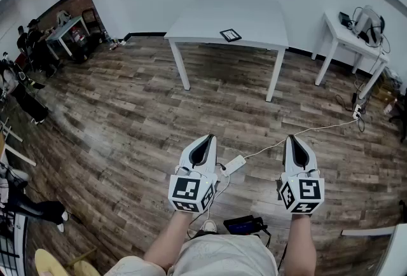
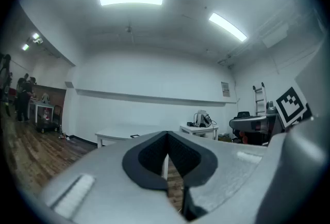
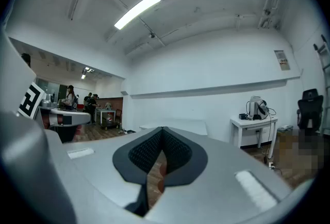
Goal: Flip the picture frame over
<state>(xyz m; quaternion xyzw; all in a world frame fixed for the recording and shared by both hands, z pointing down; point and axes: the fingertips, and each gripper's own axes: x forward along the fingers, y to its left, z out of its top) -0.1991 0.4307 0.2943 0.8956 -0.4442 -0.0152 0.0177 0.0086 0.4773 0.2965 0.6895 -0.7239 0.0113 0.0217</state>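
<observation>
Closest to me, my left gripper [image 1: 206, 138] and right gripper [image 1: 294, 139] hang side by side in front of my waist, pointing forward over the wooden floor [image 1: 127, 116]. On both, the jaws are clenched tip to tip with nothing between them; each gripper view looks past its closed pads at the far wall.

Just beyond the tips, a white power strip [image 1: 234, 165] lies on the floor, with a cable [image 1: 299, 132] running off to the right.

Well beyond that stands the white surface [image 1: 210, 17], and the picture frame [image 1: 230, 34] lies flat on it near the front edge, towards the right. It is small and dark from here, and I cannot tell which face is up.

A side table [image 1: 346, 39] with equipment stands further right, and people [image 1: 28, 36] are at the far left.

I judge the task not yet begun: I must walk up, grasp the frame and turn it over.
</observation>
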